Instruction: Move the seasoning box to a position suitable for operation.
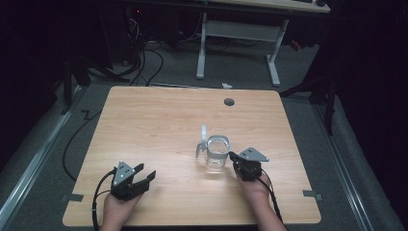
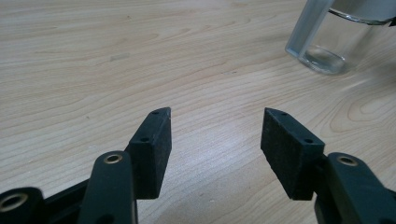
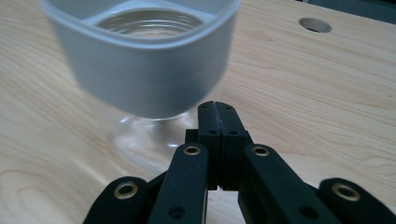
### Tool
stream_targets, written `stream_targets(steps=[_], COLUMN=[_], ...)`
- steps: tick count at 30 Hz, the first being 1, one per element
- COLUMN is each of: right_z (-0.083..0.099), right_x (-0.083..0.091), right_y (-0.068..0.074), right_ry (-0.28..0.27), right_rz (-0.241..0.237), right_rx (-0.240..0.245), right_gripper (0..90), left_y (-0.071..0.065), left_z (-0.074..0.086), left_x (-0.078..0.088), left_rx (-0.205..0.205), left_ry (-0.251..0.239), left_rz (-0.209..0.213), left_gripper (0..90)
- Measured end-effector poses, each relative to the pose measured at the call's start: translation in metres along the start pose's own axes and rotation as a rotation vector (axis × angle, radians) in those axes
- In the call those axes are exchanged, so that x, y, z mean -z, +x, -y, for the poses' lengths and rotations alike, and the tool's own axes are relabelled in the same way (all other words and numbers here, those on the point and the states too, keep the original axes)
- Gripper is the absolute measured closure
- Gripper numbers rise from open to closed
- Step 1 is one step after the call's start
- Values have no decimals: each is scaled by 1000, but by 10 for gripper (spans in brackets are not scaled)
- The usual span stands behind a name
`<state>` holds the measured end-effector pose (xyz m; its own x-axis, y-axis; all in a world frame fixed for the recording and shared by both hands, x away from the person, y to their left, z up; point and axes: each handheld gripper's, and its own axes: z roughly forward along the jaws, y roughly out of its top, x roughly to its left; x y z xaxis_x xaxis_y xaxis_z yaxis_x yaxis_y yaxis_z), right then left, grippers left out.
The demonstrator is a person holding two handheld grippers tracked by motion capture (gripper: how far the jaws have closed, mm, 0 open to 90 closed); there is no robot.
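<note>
A clear glass jar with a grey square collar (image 1: 217, 153) stands upright near the middle of the wooden table (image 1: 159, 120), its grey lid flipped open to the left. In the right gripper view the jar (image 3: 144, 70) looms close, just beyond the jaws. My right gripper (image 1: 232, 156) is shut with nothing between its pads, its tip right beside the jar's right side; contact cannot be told. At the front left, my left gripper (image 1: 146, 172) rests open and empty, pointing right. The left gripper view shows both pads (image 2: 152, 149) apart over bare wood, with the jar (image 2: 327, 42) at the upper right.
A round cable hole (image 1: 229, 101) sits near the table's far edge. Black cables trail from both grippers off the front edge. Beyond the table stand a white desk frame (image 1: 238, 38) and floor cables.
</note>
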<state>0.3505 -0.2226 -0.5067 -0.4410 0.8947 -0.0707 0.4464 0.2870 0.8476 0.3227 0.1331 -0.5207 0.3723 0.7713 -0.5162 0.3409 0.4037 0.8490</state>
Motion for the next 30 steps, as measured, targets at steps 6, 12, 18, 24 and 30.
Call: stream_targets(steps=[6,12,18,24,30], right_z=[1,-2,-8,-18,-21], right_x=[7,6,-23,-45,-43], right_y=[26,55,8,-3,1], right_ry=[-19,-29,4,16,-2], right_rz=[-59,-140,-49,-77,-94], right_rx=[26,94,-10,-23,-8], right_gripper=[900,900,900,900,900], left_y=[-2,-5,-1,0,1], left_z=[-2,-1,-2,-1,-2], left_x=[1,-1,-1,-1,0], left_rx=[9,15,14,6,5], left_ry=[-3,-5,-10,-9,-16], left_rz=[6,4,-24,-29,-33], left_gripper=[435,438,512,524,530])
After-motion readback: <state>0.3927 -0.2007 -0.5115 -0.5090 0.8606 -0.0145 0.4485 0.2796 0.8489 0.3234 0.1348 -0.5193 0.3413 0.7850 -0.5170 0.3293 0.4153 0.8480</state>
